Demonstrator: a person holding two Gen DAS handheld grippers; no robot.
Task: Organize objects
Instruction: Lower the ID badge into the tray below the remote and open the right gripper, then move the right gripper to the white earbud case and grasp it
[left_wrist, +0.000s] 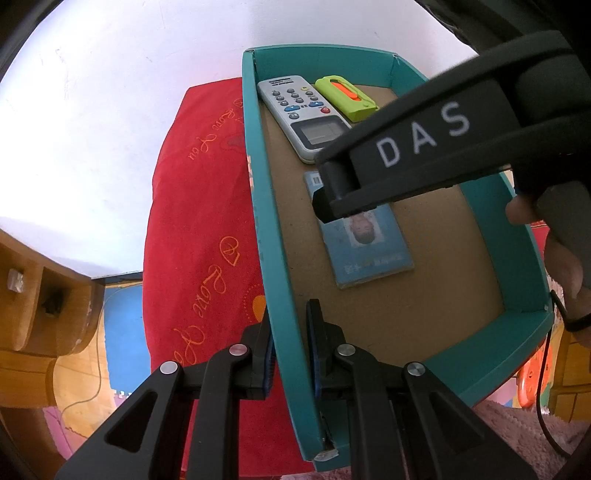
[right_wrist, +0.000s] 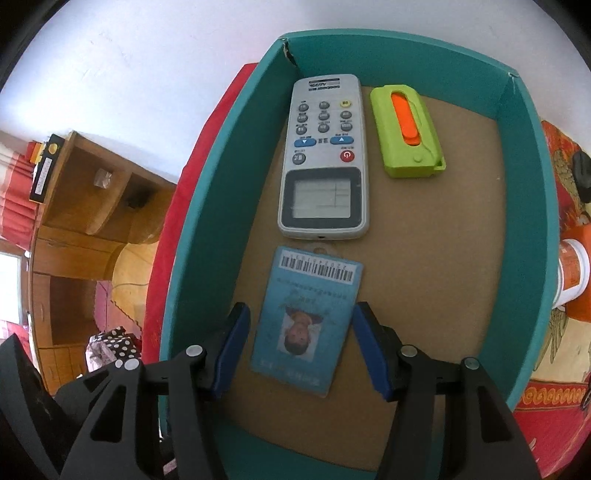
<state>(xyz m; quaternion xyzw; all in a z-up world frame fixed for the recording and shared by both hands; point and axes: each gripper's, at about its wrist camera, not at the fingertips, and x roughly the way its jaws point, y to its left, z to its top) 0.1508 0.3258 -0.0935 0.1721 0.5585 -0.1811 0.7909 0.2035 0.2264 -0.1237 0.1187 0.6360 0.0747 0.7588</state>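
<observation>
Tidying nearly done in the teal box (right_wrist: 177, 258)

Remote (right_wrist: 325, 158), green case (right_wrist: 406, 129), card (right_wrist: 306, 321) lie inside it; our left tool (left_wrist: 290, 350) clamps its wall, right tool (right_wrist: 301, 350) half-wide astride the card.

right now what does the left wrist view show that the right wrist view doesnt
Only the left wrist view: the left tongs shut on the teal box's side wall, the right tongs' black body marked DAS reaching in over the card, and a hand at the right edge.

Only the right wrist view: the right tongs open, straddling the card with gaps on both sides, plus a white cup outside the box.

Both: the box, the grey remote, the green case, the card and the red cloth.
</observation>
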